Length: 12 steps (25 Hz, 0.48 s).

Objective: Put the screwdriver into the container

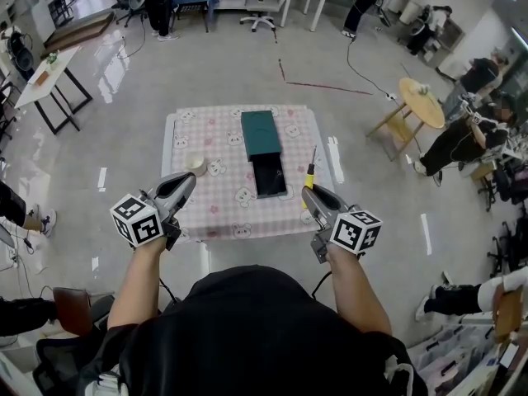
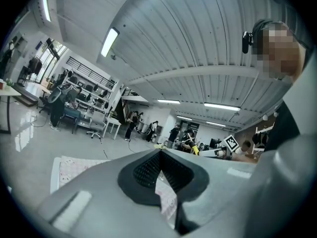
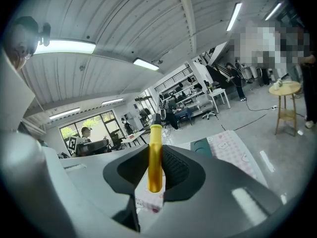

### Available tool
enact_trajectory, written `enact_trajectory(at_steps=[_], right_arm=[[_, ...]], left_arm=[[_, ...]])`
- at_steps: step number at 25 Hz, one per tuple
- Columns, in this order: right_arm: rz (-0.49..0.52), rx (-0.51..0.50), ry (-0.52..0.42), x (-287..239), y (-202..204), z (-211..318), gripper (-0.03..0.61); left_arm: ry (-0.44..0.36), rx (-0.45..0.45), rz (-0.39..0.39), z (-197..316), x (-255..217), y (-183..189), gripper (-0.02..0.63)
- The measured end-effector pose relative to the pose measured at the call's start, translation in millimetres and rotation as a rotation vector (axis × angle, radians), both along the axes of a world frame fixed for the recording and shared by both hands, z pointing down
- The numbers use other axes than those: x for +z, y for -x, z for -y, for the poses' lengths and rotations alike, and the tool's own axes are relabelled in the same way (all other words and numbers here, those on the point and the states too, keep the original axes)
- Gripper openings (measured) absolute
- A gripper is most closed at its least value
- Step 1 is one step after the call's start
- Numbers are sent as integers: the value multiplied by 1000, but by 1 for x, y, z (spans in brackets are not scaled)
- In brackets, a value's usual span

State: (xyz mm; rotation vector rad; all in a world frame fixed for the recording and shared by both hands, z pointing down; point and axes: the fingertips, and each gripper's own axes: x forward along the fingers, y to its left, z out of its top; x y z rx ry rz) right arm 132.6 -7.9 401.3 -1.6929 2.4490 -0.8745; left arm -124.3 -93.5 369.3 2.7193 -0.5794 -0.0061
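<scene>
Your right gripper (image 1: 307, 192) has its jaws closed on the screwdriver (image 3: 155, 157). The smooth yellow handle sits between the ribbed black pads, and its black collar pokes out past the tips. In the head view the thin metal shaft points toward the top of the frame, over the right side of the table (image 1: 175, 221).

The container (image 1: 269, 176) is a dark, glossy rectangular tray at the middle of the pink patterned cloth (image 1: 223, 209). It's just left of the screwdriver, with a strip of bare cloth between them. A flat teal slab (image 1: 261, 133) butts against its upper end. A small pale round thing (image 1: 196, 164) sits left of centre.

Your left gripper (image 1: 190, 180) has its jaws pinched together on nothing, hanging over the cloth's lower left. Both your forearms come up from the bottom of the frame, and the grippers angle inward over the table's lower edge. There's grey floor all round the table.
</scene>
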Motion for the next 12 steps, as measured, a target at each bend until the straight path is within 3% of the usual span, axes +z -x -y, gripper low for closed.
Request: enact_trajectory(at_steps=[12], right_arm=[[5,-3,20,5,12,8,113]], left_arm=[[12,7,7,8,4,10,0]])
